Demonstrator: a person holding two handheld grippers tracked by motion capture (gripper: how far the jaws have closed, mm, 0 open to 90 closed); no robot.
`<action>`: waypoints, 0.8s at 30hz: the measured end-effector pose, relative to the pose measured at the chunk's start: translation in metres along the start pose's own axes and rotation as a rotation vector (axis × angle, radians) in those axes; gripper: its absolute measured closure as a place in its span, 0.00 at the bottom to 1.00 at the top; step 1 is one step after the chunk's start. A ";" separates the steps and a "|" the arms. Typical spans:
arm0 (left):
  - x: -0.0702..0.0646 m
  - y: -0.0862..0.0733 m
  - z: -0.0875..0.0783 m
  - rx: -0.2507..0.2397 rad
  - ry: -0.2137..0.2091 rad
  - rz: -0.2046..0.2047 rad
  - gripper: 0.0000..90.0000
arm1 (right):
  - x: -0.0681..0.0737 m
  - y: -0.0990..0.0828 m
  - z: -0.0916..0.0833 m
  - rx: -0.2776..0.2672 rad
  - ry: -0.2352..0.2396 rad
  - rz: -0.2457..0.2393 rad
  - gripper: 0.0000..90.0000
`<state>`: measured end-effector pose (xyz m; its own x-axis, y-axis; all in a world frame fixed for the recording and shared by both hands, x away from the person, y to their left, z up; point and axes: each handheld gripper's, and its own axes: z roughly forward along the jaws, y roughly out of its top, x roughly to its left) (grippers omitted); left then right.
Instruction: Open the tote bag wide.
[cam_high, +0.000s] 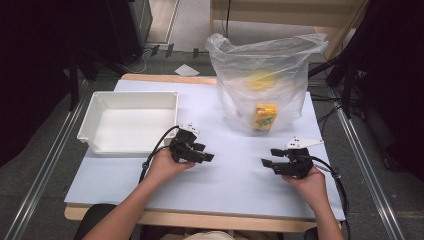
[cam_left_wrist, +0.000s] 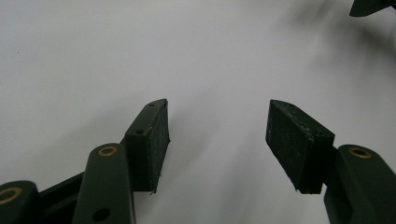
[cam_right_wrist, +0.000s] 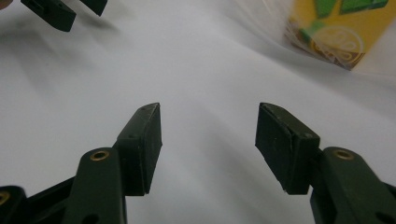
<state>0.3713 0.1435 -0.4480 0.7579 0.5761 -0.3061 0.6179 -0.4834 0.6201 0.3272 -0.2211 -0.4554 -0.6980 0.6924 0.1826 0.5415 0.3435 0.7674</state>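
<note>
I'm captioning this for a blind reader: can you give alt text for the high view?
A person's hands hold the left gripper and right gripper, fingers open and empty, over a pale table. Behind stand an empty white tray and a clear plastic bag holding a yellow carton.

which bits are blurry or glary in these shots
High view: soft overall, glare on the clear plastic bag, dark surroundings. Left gripper view: tongs sharp, table featureless, far corner blurred. Right gripper view: yellow carton out of focus behind the bag's film.

Lab: metal floor rails (cam_high: 46, 167), dark equipment racks (cam_high: 125, 25).
</note>
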 end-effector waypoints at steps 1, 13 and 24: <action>0.000 0.000 0.000 0.001 0.002 0.002 0.44 | 0.000 0.000 0.000 0.002 0.001 -0.001 0.47; -0.004 0.005 0.006 0.026 0.031 0.019 0.52 | 0.000 -0.004 -0.006 -0.001 -0.015 0.020 0.48; -0.008 0.015 -0.003 0.000 0.043 0.020 0.54 | -0.004 -0.005 -0.015 -0.005 -0.020 0.029 0.50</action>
<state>0.3742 0.1331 -0.4342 0.7602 0.5942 -0.2627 0.6029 -0.4947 0.6259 0.3203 -0.2353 -0.4511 -0.6727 0.7144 0.1927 0.5591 0.3202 0.7647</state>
